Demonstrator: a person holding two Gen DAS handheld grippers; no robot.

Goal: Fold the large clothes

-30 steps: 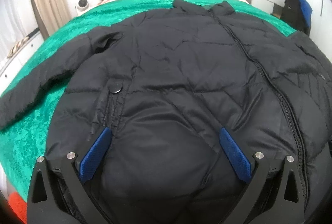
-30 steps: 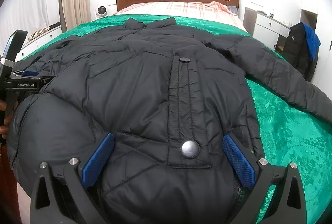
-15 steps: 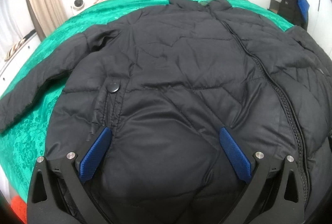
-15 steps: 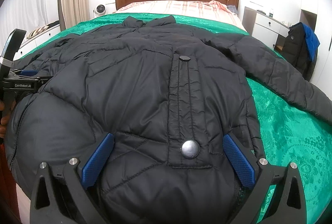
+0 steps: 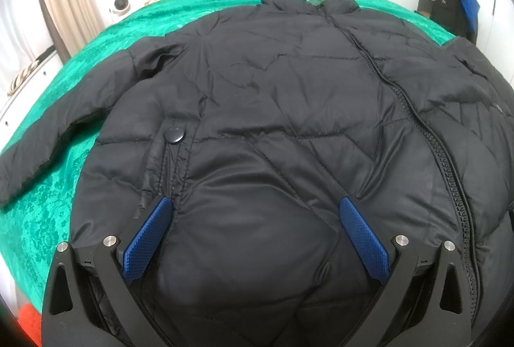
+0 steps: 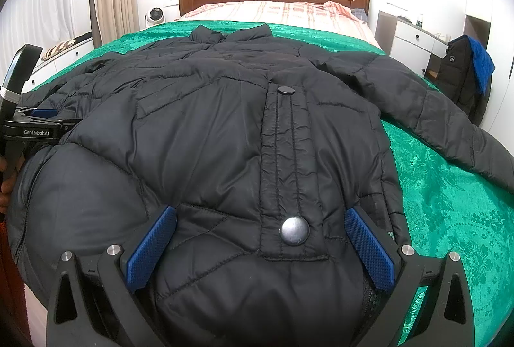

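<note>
The black puffer jacket [image 6: 225,128] lies front-up and spread on the green bedspread [image 6: 449,202], sleeves out. My left gripper [image 5: 253,234] and right gripper [image 6: 260,241] hover over its hem, jaws spread, grasping nothing. Over the last second my left view has tilted slightly; the jacket has not moved. Folding has not begun.

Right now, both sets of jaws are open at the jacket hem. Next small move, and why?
Probably close both on the hem of the black quilted puffer jacket: left gripper and right gripper straddle its puffed edge, jaws wide, gripping nothing, and it lies flat, sleeves spread, on the green patterned bedspread.
</note>
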